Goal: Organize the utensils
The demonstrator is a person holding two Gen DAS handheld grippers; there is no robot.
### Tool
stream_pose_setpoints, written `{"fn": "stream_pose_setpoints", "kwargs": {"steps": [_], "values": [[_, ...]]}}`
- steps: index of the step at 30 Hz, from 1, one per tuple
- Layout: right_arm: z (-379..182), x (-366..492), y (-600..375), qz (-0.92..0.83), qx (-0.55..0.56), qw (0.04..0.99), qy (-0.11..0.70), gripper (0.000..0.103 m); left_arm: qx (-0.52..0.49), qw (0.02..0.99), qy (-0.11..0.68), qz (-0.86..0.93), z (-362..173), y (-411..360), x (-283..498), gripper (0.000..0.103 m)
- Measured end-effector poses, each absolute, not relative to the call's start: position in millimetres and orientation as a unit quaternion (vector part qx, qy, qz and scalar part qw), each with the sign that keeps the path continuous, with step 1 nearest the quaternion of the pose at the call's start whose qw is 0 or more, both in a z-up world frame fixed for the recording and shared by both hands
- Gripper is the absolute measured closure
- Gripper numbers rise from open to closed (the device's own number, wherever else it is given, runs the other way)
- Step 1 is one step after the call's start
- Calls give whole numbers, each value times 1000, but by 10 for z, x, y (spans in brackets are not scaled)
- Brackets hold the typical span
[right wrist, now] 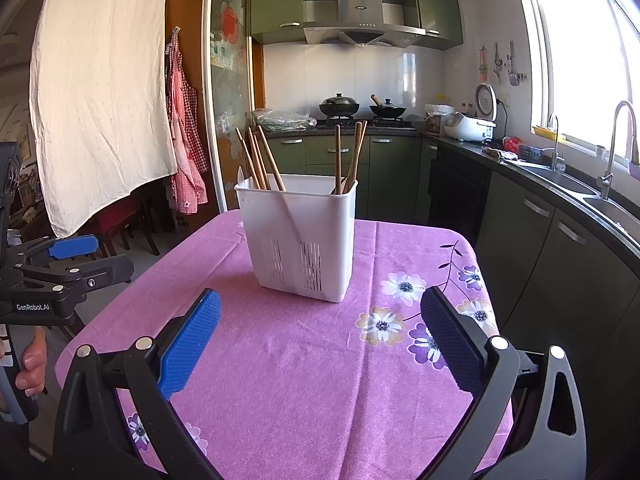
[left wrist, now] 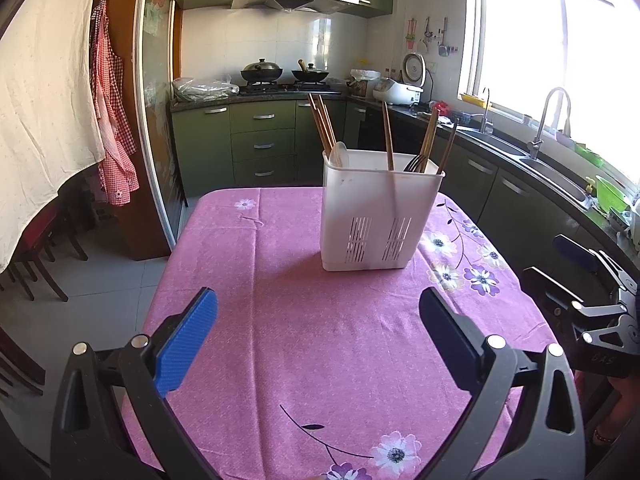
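Both my left gripper (left wrist: 318, 330) and right gripper (right wrist: 320, 330) gape wide and empty over the pink tablecloth (left wrist: 280, 360), white utensil holder (left wrist: 376, 220) at 12 o'clock with chopsticks (left wrist: 322, 124) upright inside; judging sorting pending, next: reach, pinch one stick.

You can read "GenRobot.AI" on the left gripper (right wrist: 74, 258) body; the range hood (right wrist: 362, 20) badge is too small.

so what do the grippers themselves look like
Both are alike: black plastic linkage frames with silver rivets. The left gripper and right gripper each carry textured rubber pads, one bright blue, one dark navy. White "GenRobot.AI" lettering marks the left body. No cables or sleeves show.
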State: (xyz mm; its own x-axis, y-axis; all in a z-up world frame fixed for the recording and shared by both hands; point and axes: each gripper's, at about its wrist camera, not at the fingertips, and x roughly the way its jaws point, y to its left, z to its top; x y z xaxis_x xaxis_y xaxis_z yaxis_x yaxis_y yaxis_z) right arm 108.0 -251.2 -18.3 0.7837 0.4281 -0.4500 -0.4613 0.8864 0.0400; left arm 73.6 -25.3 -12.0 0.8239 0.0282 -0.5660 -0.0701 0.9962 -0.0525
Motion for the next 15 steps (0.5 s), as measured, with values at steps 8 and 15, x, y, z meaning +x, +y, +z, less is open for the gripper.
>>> {"fn": "stream_pose_setpoints", "kwargs": {"steps": [8,15], "values": [[-190,1087,-2500,236,-37,943,231,5,-29,954,299,18,-144,-286,753,7],[-204,1088,-2496,237,-38,943,231,5,-22,954,298,23,-136,-302,760,7]]}}
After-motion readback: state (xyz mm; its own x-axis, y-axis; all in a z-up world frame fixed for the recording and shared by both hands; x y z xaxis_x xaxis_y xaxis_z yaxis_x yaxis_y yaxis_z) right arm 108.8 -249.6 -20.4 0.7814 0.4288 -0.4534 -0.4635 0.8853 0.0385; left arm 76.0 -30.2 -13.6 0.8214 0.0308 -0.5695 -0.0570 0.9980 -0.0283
